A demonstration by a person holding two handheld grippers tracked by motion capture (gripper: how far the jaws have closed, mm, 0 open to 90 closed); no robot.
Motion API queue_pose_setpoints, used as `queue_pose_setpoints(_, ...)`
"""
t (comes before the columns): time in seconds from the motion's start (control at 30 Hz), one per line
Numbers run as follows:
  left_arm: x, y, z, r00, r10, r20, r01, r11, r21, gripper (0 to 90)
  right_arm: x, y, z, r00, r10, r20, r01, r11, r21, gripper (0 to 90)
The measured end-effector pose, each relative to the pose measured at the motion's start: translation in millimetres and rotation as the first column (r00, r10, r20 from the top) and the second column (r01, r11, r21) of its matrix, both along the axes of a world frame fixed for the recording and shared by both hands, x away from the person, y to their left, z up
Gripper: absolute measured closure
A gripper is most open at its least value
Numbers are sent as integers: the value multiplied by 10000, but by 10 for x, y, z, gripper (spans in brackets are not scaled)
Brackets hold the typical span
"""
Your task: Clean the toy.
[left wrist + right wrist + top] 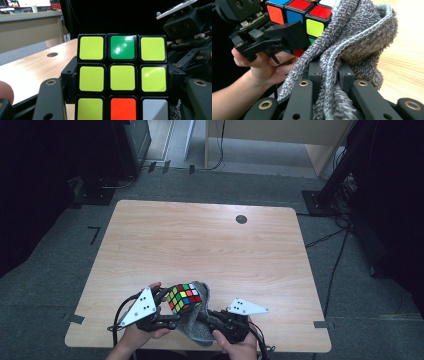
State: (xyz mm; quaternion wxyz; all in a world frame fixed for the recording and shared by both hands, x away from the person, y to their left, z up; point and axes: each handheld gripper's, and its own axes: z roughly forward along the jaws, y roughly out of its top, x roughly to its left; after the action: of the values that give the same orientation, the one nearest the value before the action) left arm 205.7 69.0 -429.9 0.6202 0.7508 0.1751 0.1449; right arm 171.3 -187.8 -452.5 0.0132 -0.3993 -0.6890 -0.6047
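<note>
Our left gripper [167, 312] clamps the puzzle cube [184, 298] while our right gripper [206, 316] pinches the grey cloth [200, 327] against it.

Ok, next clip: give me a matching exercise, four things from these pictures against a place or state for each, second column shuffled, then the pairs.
Things:
1. puzzle cube
2. grey cloth
3. dark round mark
4. table

Places or states:
A. pinched in the right gripper
B. far on the tabletop, toward its right side
C. light wood, rounded corners
D. clamped in the left gripper, above the table's near edge

Pairs: 1-D, 2-A, 3-B, 4-C
</note>
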Motion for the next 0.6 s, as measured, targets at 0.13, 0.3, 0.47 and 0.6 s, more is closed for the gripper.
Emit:
queue_pose_setpoints(0.13, 12, -7, -15, 9999, -63, -111, 64, 9999, 161, 341, 23, -97, 46, 9993, -174, 326, 168, 9997, 172, 784)
queue_pose_setpoints(0.3, 15, -14, -10, 9998, -130, -131, 132, 9997, 204, 341, 8, -143, 84, 9946, -425, 951, 419, 9991, 76, 784)
queue_pose_setpoints(0.47, 23, 34, 30, 9992, -285, -294, 276, 9991, -309, 341, 20, 27, -71, 9953, 297, 925, -248, 9982, -537, 776)
queue_pose_setpoints(0.6, 18, 45, 37, 9992, -288, -290, 277, 9989, -372, 341, 20, 2, -24, 9917, 136, 1279, -41, 9972, -742, 775)
